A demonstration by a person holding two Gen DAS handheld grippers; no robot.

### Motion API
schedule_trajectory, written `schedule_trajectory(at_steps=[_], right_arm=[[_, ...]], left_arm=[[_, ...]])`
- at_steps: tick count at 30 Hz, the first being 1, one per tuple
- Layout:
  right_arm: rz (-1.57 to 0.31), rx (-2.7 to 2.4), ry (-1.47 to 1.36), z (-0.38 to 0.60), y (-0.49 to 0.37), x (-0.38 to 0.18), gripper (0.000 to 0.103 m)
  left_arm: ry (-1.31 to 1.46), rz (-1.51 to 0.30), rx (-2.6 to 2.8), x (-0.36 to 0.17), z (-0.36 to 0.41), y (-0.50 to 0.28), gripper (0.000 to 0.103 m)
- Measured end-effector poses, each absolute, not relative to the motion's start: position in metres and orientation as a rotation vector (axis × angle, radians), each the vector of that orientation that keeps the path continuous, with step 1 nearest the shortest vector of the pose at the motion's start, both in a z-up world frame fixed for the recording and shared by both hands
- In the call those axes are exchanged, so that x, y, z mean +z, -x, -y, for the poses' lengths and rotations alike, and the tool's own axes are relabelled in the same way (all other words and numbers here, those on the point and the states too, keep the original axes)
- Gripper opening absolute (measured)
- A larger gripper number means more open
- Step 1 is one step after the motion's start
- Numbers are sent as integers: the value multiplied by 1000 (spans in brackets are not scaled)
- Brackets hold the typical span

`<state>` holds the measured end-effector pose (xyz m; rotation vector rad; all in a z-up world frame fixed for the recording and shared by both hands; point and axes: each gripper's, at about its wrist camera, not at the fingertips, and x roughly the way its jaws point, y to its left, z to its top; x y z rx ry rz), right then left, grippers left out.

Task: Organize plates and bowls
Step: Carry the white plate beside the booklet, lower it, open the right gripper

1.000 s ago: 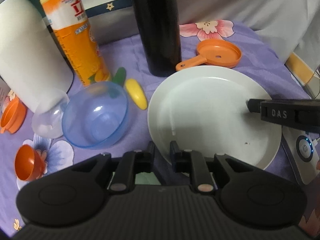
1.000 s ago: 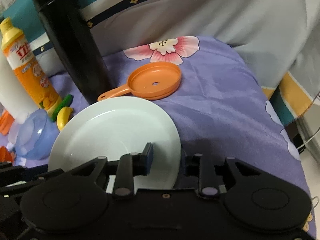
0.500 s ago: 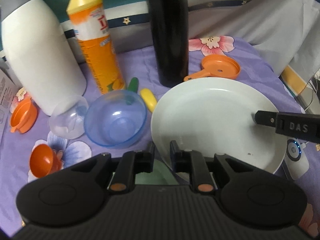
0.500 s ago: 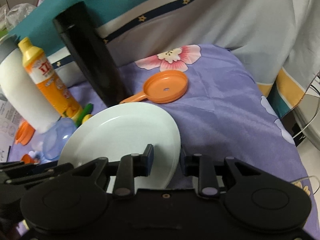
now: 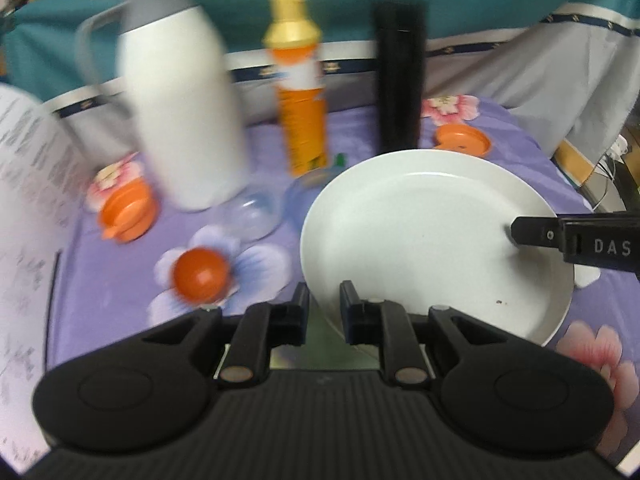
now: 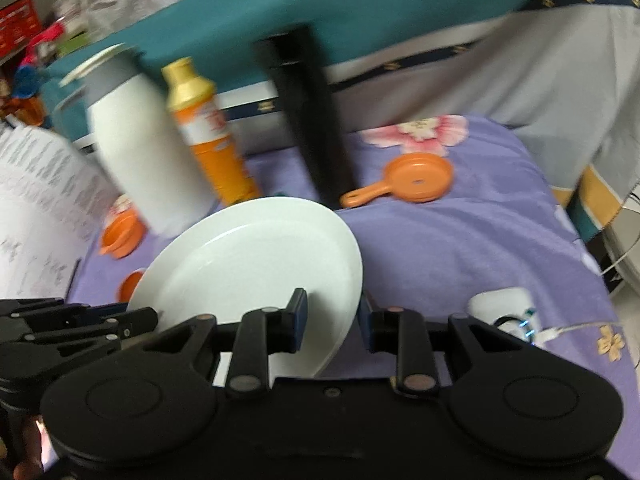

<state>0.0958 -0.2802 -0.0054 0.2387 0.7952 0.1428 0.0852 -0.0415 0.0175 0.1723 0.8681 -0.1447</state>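
Both grippers hold a large white plate in the air above the purple flowered cloth. My left gripper is shut on its near left rim. My right gripper is shut on its right rim, and one of its fingers lies over the plate in the left wrist view. The plate is tilted, and my left gripper shows at its left edge. A blue bowl peeks out behind the plate beside a clear bowl. An orange cup lies on a flower print.
At the back stand a white jug, an orange bottle and a black flask. An orange toy pan lies at the back right, an orange lidded bowl at the left. A white device lies near the right edge. Printed paper stands at the far left.
Both grippers have risen and pulled back with the plate between them. The plate has left the cloth and now covers most of the blue bowl. The table things look smaller and farther away.
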Motion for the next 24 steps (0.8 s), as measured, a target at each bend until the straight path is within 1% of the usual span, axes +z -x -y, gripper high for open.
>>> schedule_trajectory(at_steps=[10, 19, 24], right_arm=[[-836, 298, -203, 161, -43, 12, 27], [-925, 371, -146, 77, 0, -1, 27], [-976, 413, -84, 34, 15, -11, 27]], left_arm=[[-128, -898, -36, 27, -70, -16, 16], [-98, -924, 8, 10, -147, 35, 17], [-63, -939, 41, -4, -182, 55, 20]])
